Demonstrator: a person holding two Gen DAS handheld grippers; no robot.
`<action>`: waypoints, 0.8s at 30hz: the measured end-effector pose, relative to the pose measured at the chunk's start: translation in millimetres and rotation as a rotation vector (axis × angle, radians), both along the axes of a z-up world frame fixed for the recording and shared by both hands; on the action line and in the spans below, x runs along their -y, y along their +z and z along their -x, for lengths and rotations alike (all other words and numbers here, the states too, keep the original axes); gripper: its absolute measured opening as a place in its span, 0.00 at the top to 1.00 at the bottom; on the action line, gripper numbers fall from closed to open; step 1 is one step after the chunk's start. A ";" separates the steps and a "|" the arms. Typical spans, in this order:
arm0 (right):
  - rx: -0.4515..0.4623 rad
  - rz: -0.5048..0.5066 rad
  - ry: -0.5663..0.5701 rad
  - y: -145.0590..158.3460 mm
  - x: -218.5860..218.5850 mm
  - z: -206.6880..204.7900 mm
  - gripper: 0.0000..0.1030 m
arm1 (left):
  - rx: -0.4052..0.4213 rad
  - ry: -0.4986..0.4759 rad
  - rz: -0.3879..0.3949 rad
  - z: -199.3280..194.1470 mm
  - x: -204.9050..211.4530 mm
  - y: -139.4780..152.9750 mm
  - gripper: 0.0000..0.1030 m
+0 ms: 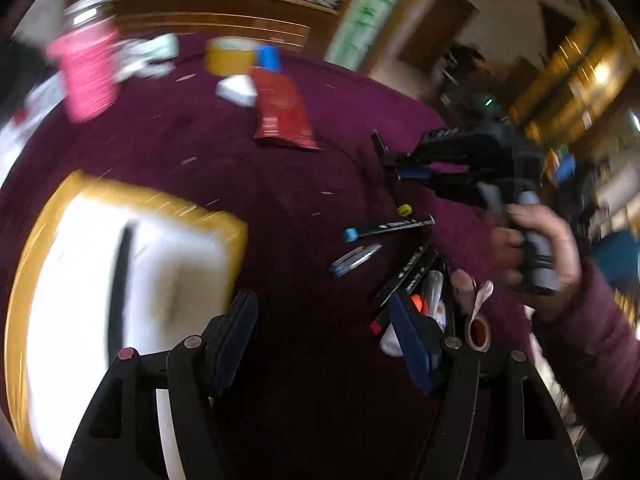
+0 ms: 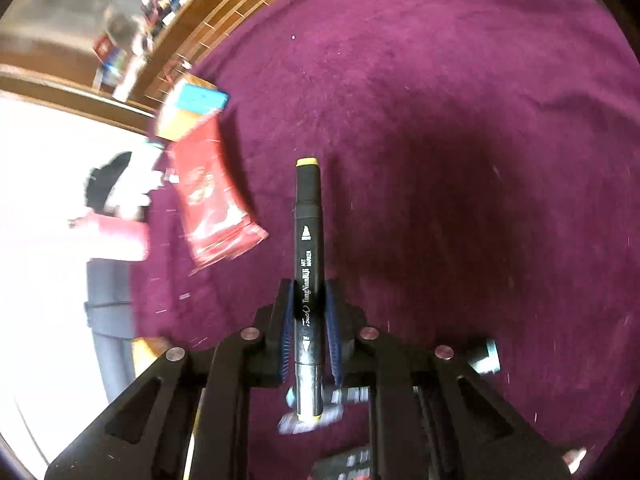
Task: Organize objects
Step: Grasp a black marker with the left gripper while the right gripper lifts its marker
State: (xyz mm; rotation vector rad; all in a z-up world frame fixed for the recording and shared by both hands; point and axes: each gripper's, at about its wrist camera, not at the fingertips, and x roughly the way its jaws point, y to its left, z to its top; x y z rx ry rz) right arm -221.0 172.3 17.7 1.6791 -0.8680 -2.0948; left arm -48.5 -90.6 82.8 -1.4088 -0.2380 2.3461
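In the right wrist view my right gripper (image 2: 308,304) is shut on a black art marker (image 2: 308,236) with yellow ends. The marker points forward along the fingers, above the purple cloth (image 2: 460,140). The left wrist view shows the same gripper (image 1: 390,160) off to the right, held by a hand (image 1: 532,248), with the marker (image 1: 378,142) sticking up from its tip. My left gripper (image 1: 320,320) stands open over bare cloth with nothing between its fingers. A pile of markers (image 1: 404,272) lies just right of it, and a blue-capped marker (image 1: 384,227) lies apart.
A white box with a yellow rim (image 1: 120,280) sits at the left. A red packet (image 1: 280,112), yellow tape roll (image 1: 230,56), pink cup (image 1: 86,72) and small tape roll (image 1: 478,332) lie around the cloth. The view is motion-blurred.
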 end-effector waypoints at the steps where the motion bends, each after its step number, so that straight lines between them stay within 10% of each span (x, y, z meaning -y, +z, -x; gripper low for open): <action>1: -0.005 0.037 -0.010 4.1 -7.4 -9.4 0.87 | -0.001 -0.036 0.013 7.9 -9.8 -3.9 0.40; 15: -0.030 0.233 -0.114 20.0 -99.6 -101.1 0.87 | -0.038 -0.452 0.272 87.9 -147.1 -56.4 0.40; 24: -0.027 0.287 -0.149 15.8 -127.2 -126.2 0.87 | -0.055 -0.560 0.366 95.4 -172.3 -75.4 0.48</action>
